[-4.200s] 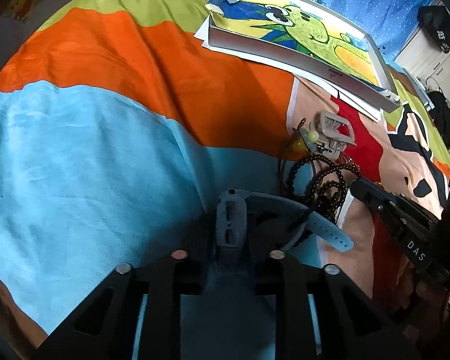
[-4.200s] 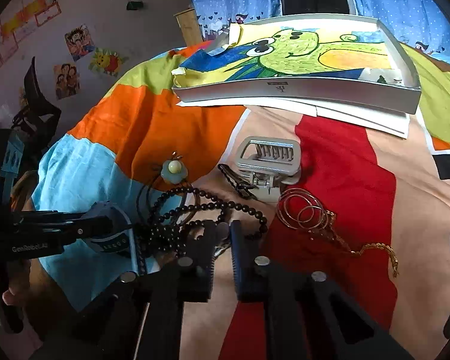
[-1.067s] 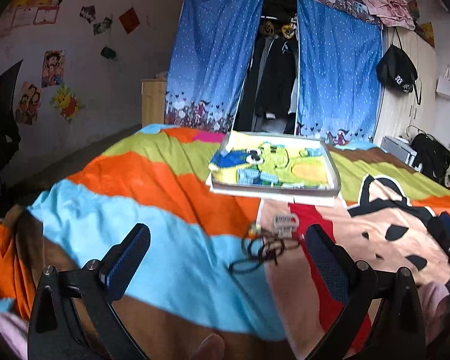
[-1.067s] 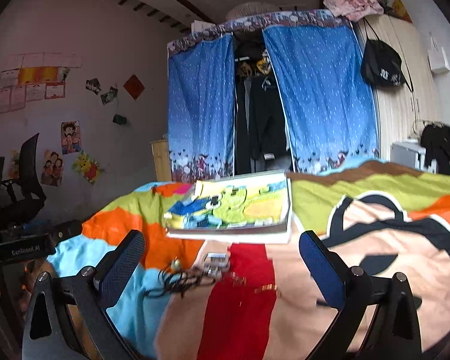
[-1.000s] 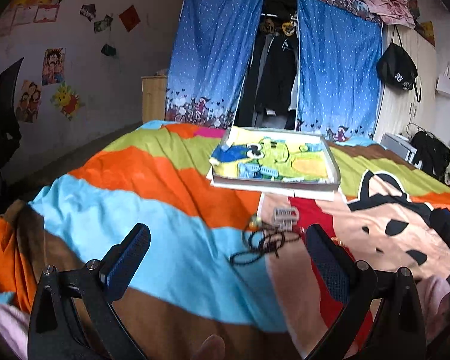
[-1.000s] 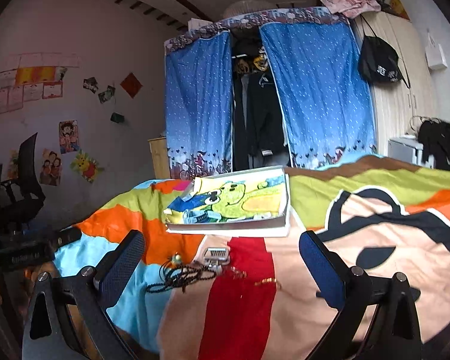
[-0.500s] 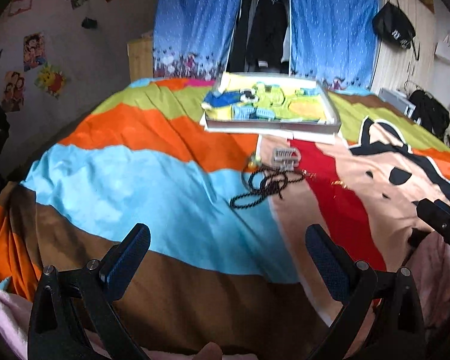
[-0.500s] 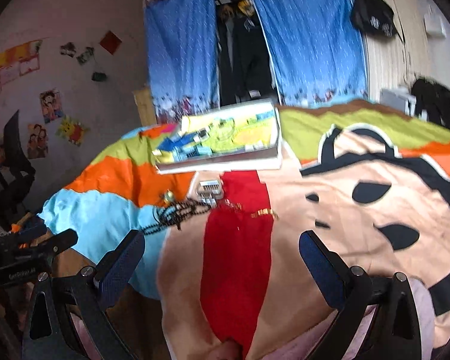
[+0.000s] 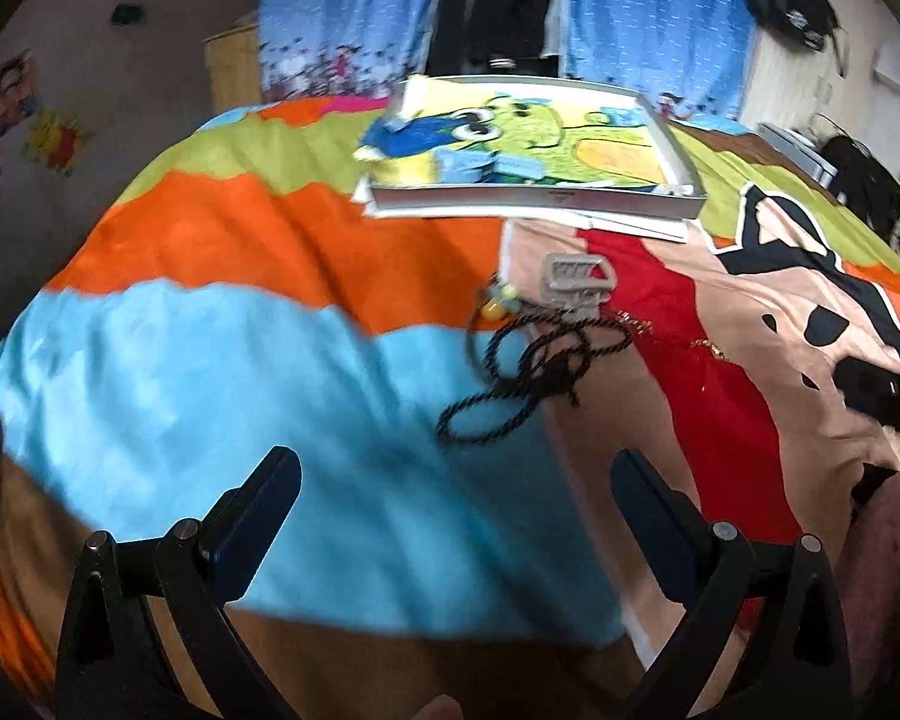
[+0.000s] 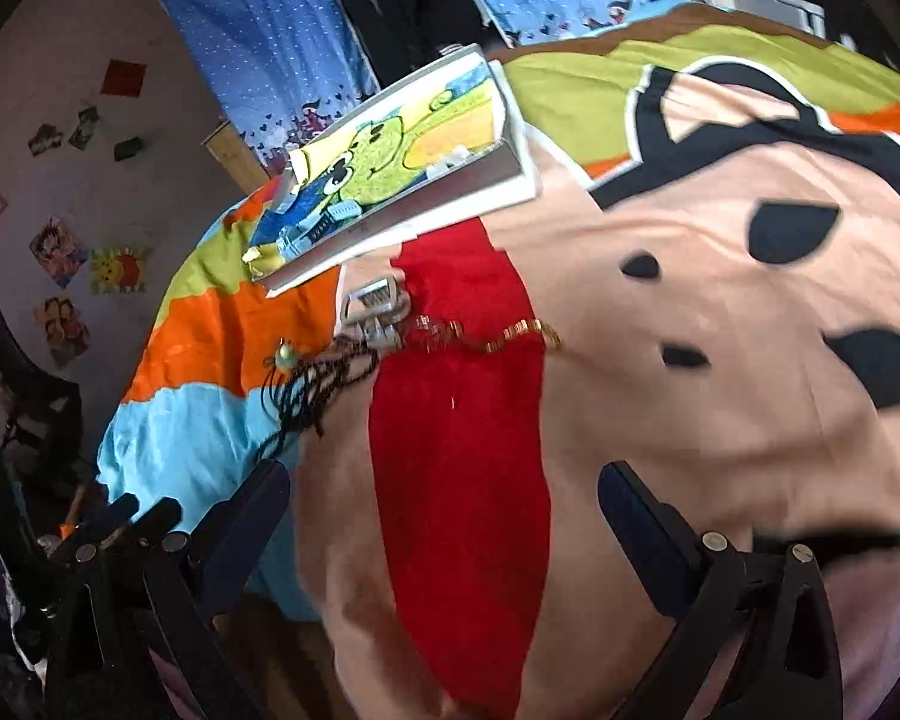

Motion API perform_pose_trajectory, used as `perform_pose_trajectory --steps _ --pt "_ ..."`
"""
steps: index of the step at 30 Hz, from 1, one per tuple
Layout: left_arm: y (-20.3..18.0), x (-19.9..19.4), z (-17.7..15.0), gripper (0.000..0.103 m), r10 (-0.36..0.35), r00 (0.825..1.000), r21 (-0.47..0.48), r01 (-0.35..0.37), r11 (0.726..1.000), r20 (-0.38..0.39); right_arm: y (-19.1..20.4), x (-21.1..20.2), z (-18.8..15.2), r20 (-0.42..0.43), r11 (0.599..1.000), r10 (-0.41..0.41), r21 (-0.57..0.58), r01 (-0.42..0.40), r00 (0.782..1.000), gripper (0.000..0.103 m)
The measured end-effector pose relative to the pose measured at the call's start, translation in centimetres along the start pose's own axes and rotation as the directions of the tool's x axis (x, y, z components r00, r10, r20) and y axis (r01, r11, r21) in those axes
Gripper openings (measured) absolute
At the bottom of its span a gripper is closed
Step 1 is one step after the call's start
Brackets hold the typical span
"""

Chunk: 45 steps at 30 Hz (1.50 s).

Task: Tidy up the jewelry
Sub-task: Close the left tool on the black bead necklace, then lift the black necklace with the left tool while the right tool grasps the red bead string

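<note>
White tray [image 9: 537,199] with a cartoon dinosaur liner sits at the far side of the bedspread [image 9: 222,360]; small light-blue items lie along its near inner edge, too blurred to identify. Jewelry is out on the bedspread just in front of the tray: grey hair claw [image 9: 576,279], black bead necklace [image 9: 534,369] tangled beside it, yellow-green bead pendant [image 9: 501,300], gold chain [image 10: 498,336] trailing onto the red stripe. My left gripper [image 9: 456,480] is wide open, holding nothing, necklace ahead between the finger lines but well apart. My right gripper [image 10: 444,498] is also wide open and empty; the pile lies ahead, up-left, well apart.
</note>
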<state>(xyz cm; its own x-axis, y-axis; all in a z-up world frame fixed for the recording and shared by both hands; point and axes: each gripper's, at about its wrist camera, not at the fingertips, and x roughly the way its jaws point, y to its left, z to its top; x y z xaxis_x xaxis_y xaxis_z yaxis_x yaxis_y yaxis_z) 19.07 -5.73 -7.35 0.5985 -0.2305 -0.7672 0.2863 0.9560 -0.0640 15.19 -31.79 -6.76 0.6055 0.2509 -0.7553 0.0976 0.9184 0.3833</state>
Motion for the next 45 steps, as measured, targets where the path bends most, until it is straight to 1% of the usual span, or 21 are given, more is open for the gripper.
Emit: perform_pose_trajectory --steps 3,5,6,7,8,9,10,11,12,14,18,20,22,24,26,28,30,31,33,40,45 --pt "-0.4 1.9 0.9 0.098 -0.022 1.0 0.045 0.021 0.999 0.021 0.2 1.4 2.2 0.009 0.998 0.008 -0.055 -0.008 1.0 0.103" --pt "-0.6 3.0 1.4 0.085 -0.047 0.999 0.067 0.046 0.997 0.023 0.3 2.6 3.5 0.011 0.995 0.013 -0.099 -0.012 1.0 0.1" --pt "-0.6 3.6 1.6 0.08 -0.062 0.998 0.076 0.061 0.995 0.017 0.2 3.1 4.0 0.01 0.993 0.012 -0.118 -0.01 1.0 0.092" --pt "-0.7 4.3 1.8 0.07 -0.072 0.997 0.083 0.071 0.994 0.011 0.2 3.8 4.5 0.006 0.99 0.01 -0.14 -0.01 1.0 0.084" --pt "-0.8 4.9 2.0 0.066 -0.078 0.997 0.088 0.078 0.993 0.005 0.1 4.4 4.8 -0.001 0.989 0.011 -0.15 -0.011 1.0 0.08" --pt "-0.7 5.6 2.1 0.058 -0.095 0.995 0.09 0.096 0.991 -0.007 0.0 5.2 5.1 -0.013 0.987 0.016 -0.161 -0.018 1.0 0.074" --pt "-0.7 6.2 2.3 0.051 -0.112 0.994 0.087 0.113 0.99 -0.016 -0.1 6.1 5.2 -0.024 0.985 0.023 -0.171 -0.026 0.999 0.072" --pt "-0.8 6.6 2.4 0.046 -0.124 0.992 0.087 0.126 0.988 -0.024 -0.2 6.7 5.3 -0.032 0.983 0.028 -0.182 -0.033 0.999 0.071" --pt "-0.7 7.0 2.5 0.044 -0.133 0.991 0.09 0.135 0.987 -0.031 -0.1 7.4 5.3 -0.04 0.98 0.028 -0.196 -0.035 0.999 0.069" --pt "-1.0 7.7 2.6 0.037 -0.149 0.988 0.101 0.153 0.983 -0.044 0.2 9.0 5.2 -0.063 0.973 0.024 -0.229 -0.038 0.998 0.064" --pt "-1.1 9.0 2.8 0.036 -0.168 0.983 0.104 0.175 0.979 -0.067 1.1 11.4 5.1 -0.098 0.956 0.011 -0.292 -0.04 0.995 0.06" --pt "-1.0 9.4 2.8 0.025 -0.184 0.98 0.09 0.191 0.977 -0.079 1.4 12.2 5.2 -0.105 0.95 0.0 -0.31 -0.032 0.994 0.056" --pt "-0.8 9.6 2.8 0.021 -0.198 0.976 0.074 0.205 0.976 -0.091 1.4 12.9 5.0 -0.121 0.949 -0.009 -0.314 -0.03 0.993 0.046" --pt "-0.8 9.6 2.8 0.017 -0.211 0.973 0.063 0.217 0.974 -0.095 1.3 13.4 4.8 -0.139 0.948 -0.02 -0.316 -0.026 0.99 0.038" --pt "-1.0 9.4 2.8 0.016 -0.222 0.97 0.069 0.229 0.971 -0.095 1.3 13.5 4.6 -0.143 0.948 -0.023 -0.317 -0.023 0.989 0.036" --pt "-1.5 9.3 2.8 0.016 -0.222 0.97 0.094 0.231 0.969 -0.095 1.2 13.4 4.7 -0.141 0.95 -0.016 -0.311 -0.029 0.99 0.028" --pt "-1.9 9.3 2.6 0.009 -0.221 0.97 0.105 0.231 0.967 -0.099 1.2 13.5 4.7 -0.142 0.951 -0.013 -0.306 -0.032 0.99 0.024" --pt "-1.9 9.3 2.5 0.006 -0.215 0.971 0.104 0.225 0.969 -0.102 1.1 13.5 4.7 -0.142 0.952 -0.013 -0.304 -0.031 0.99 0.019" --pt "-2.0 9.4 2.4 0.004 -0.2 0.974 0.095 0.21 0.973 -0.103 1.1 13.4 4.7 -0.139 0.953 -0.007 -0.301 -0.035 0.99 0.015" --pt "-1.7 8.0 2.6 0.003 -0.205 0.976 0.034 0.208 0.978 -0.074 1.5 12.4 4.8 -0.13 0.956 0.032 -0.286 -0.069 0.991 0.013" --pt "-2.1 5.2 2.2 0.003 -0.222 0.974 0.006 0.222 0.975 -0.046 1.7 10.3 4.0 -0.126 0.959 0.077 -0.261 -0.108 0.989 0.012"
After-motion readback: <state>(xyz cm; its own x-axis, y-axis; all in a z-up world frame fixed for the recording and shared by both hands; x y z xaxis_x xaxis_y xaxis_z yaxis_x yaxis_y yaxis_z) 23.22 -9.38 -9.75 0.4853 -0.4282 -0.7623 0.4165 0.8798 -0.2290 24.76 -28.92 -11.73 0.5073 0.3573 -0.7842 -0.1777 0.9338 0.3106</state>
